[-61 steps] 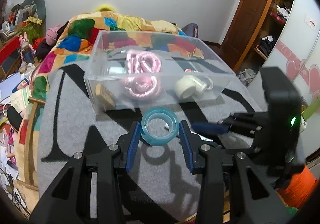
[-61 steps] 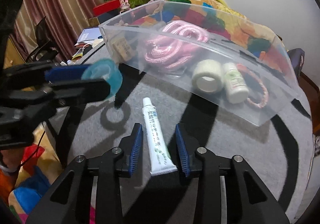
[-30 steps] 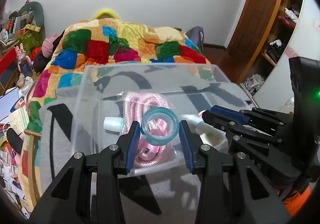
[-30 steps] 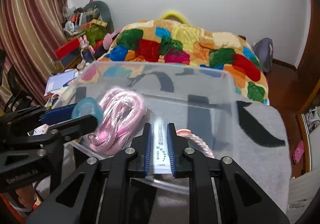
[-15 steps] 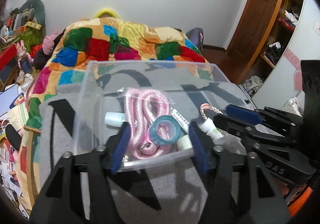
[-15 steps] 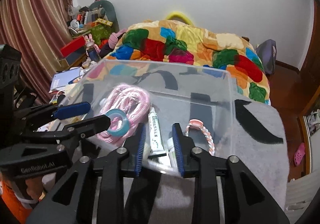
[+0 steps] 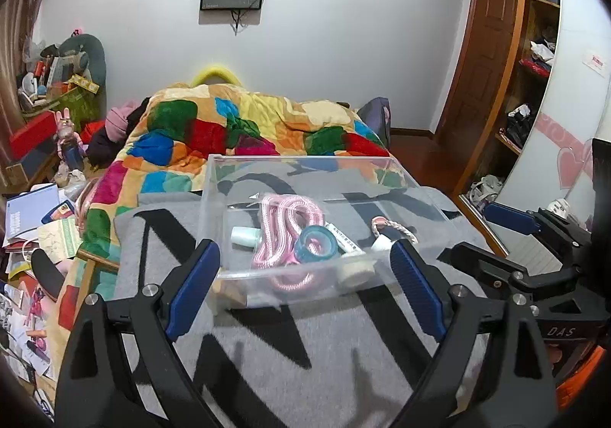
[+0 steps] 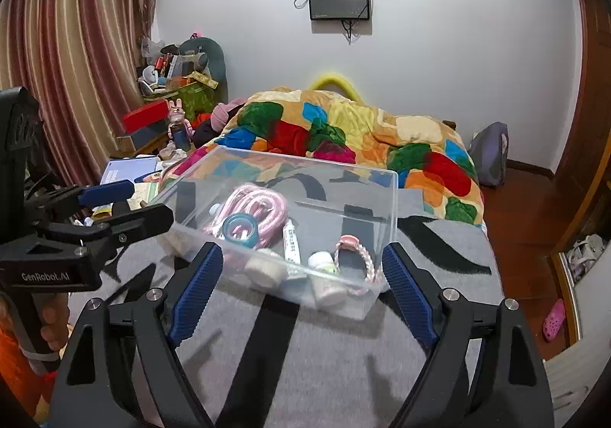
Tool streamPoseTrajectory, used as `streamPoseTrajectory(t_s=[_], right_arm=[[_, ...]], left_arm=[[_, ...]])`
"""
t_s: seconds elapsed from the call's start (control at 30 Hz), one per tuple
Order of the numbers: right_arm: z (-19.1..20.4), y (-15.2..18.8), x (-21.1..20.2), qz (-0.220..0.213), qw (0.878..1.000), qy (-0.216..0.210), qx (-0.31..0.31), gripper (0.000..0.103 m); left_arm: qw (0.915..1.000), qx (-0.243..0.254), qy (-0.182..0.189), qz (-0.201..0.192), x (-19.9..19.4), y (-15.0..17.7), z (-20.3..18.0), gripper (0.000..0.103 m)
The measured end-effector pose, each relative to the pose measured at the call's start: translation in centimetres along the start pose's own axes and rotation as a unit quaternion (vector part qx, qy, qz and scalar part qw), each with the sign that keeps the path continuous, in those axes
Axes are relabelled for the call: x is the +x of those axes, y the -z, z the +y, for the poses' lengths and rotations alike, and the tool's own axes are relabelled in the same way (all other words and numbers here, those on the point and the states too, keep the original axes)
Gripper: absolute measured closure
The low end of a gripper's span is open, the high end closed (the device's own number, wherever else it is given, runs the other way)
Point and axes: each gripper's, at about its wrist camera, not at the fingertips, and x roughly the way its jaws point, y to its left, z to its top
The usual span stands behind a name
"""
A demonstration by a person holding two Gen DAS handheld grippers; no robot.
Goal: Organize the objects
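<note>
Both claws apart, nothing held; all items lie in the clear bin (image 7: 305,176) on the grey-black tabletop (image 7: 305,370).

Left claw (image 7: 305,283) spread wide before the bin's near wall. Inside, left to right: pale mint bottle (image 7: 244,236), pink rope (image 7: 284,225), blue tape roll (image 7: 316,244) (resting against the rope), white tube (image 7: 345,239), small white bottle (image 8: 322,267), braided ring (image 8: 357,256). Right claw (image 8: 301,283) equally spread, at the bin's near wall. Patchwork quilt (image 8: 343,130) behind.

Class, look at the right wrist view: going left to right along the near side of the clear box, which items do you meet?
White tape roll → white tube → small white bottle → pink-and-white braided ring, all inside the clear box.
</note>
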Motion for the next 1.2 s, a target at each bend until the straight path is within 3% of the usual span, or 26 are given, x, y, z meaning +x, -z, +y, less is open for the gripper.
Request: streamPoseTrajectory(t_s=[0.17, 0.53, 1.2], right_arm=[[0.2, 1.4, -0.7, -0.012, 1.000, 0.002, 0.006, 0.016], [-0.3, 3.4, 0.1, 0.012, 1.000, 0.004, 0.017, 0.016], [-0.1, 3.7, -0.1, 0.016, 1.000, 0.007, 0.017, 0.016]], left_arm=[[1.0000, 0.005, 0.000, -0.004, -1.2, 1.6, -0.6, 0.011], [0.9999, 0.010, 0.001, 0.011, -1.1, 3.9, -1.5, 0.011], [0.9998, 0.010, 0.001, 0.018, -0.5, 4.1, -1.6, 0.011]])
